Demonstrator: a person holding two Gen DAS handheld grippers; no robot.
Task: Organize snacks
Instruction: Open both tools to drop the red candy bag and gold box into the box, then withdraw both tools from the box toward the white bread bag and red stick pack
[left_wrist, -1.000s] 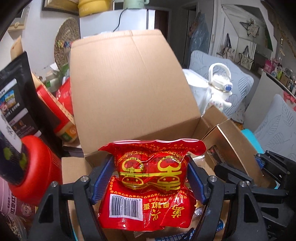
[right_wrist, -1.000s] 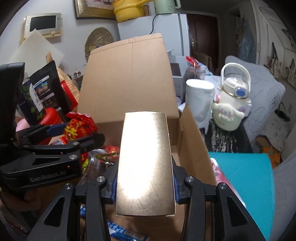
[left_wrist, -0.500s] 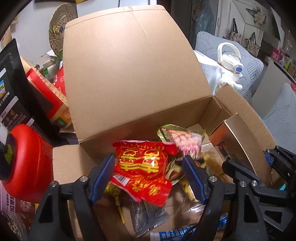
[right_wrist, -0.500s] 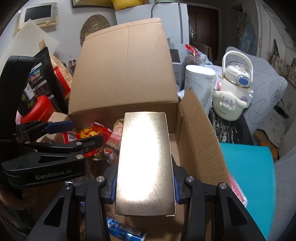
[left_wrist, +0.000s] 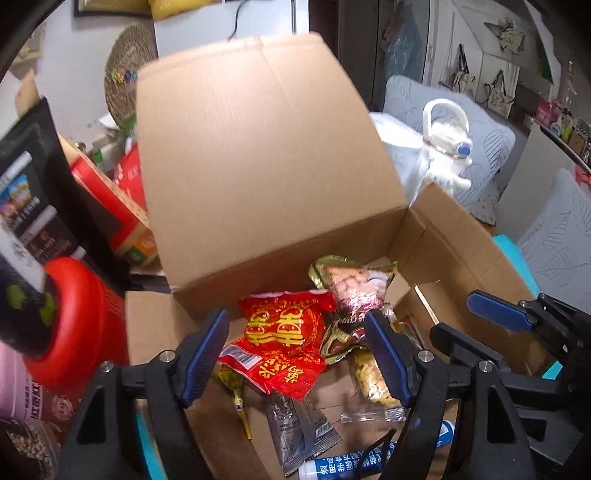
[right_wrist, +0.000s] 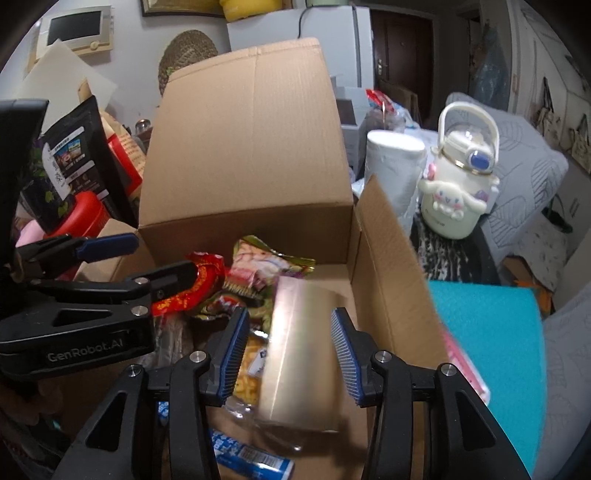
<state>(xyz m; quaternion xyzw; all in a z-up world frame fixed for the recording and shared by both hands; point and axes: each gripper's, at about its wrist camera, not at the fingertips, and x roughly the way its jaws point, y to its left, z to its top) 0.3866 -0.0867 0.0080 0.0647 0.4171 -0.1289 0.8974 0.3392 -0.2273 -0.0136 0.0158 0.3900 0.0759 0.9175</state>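
Left wrist view: my left gripper (left_wrist: 295, 354) hangs with jaws spread and empty over the cardboard box (left_wrist: 266, 147); the red snack packet (left_wrist: 282, 341) lies on the pile directly below, between the fingers. Right wrist view: my right gripper (right_wrist: 288, 350) is spread too, the gold box (right_wrist: 301, 362) blurred and loose between its pads, long axis pointing away from me, by the box's right wall, nearer this hand.

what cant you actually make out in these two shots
- Gold box, right wrist view: motion-blurred, so whether it touches the pads of the right hand-held gripper or has been let go is unclear.
- Cardboard box floor, both views: mostly covered by snack packets such as the red packet.
- Blue tube, left wrist view: cut off by the bottom edge and the left hand-held gripper.
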